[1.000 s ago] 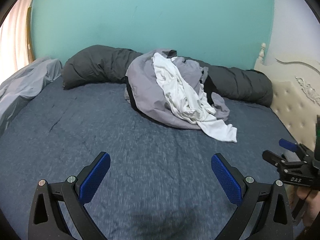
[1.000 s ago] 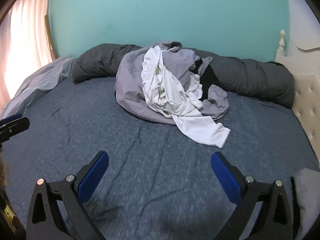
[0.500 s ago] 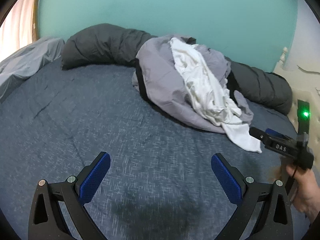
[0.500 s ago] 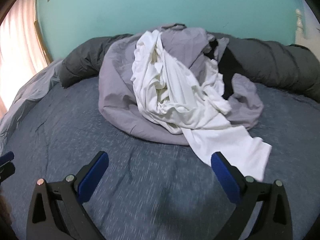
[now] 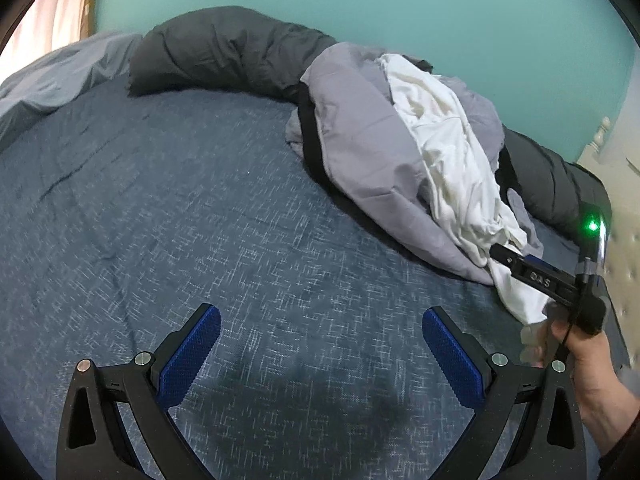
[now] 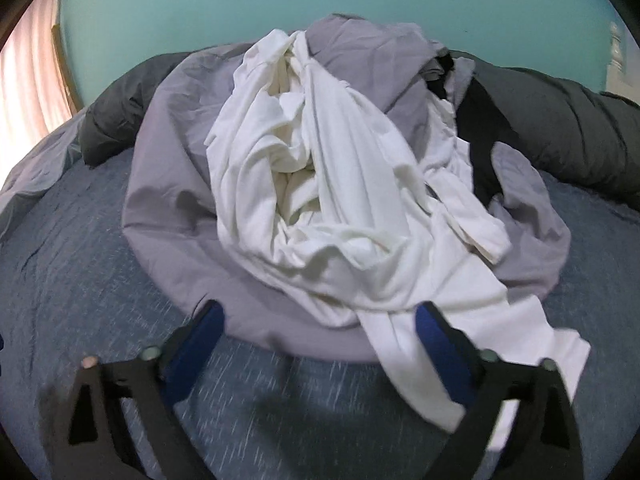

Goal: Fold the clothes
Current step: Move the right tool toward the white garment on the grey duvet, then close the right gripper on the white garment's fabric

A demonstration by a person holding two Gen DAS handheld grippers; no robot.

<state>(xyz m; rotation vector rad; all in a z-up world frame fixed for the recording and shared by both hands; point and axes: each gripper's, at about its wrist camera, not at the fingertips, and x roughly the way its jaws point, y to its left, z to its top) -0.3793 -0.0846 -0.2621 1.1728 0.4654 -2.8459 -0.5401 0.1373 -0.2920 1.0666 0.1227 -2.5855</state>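
A crumpled white garment (image 6: 320, 184) lies over a heap of grey clothes (image 6: 168, 184) on the blue bed (image 5: 200, 232). In the left wrist view the white garment (image 5: 452, 160) trails down the grey heap (image 5: 360, 148) to the right. My right gripper (image 6: 320, 328) is open, its blue pads reaching the heap's front edge, with a white flap (image 6: 460, 352) lying between and past the right finger. From the left wrist view the right gripper (image 5: 516, 260) is seen side-on at the white flap, held by a hand (image 5: 576, 356). My left gripper (image 5: 320, 340) is open over bare bed.
A dark grey rolled duvet (image 5: 224, 56) runs along the teal wall (image 5: 360, 0) behind the heap. A light grey sheet (image 5: 52, 84) lies at the left bed edge by a curtain. A cream padded headboard (image 5: 624, 248) stands at the right.
Both grippers have moved forward toward the heap. The right gripper has closed in most, and its fingers now reach the heap's front and the white flap.
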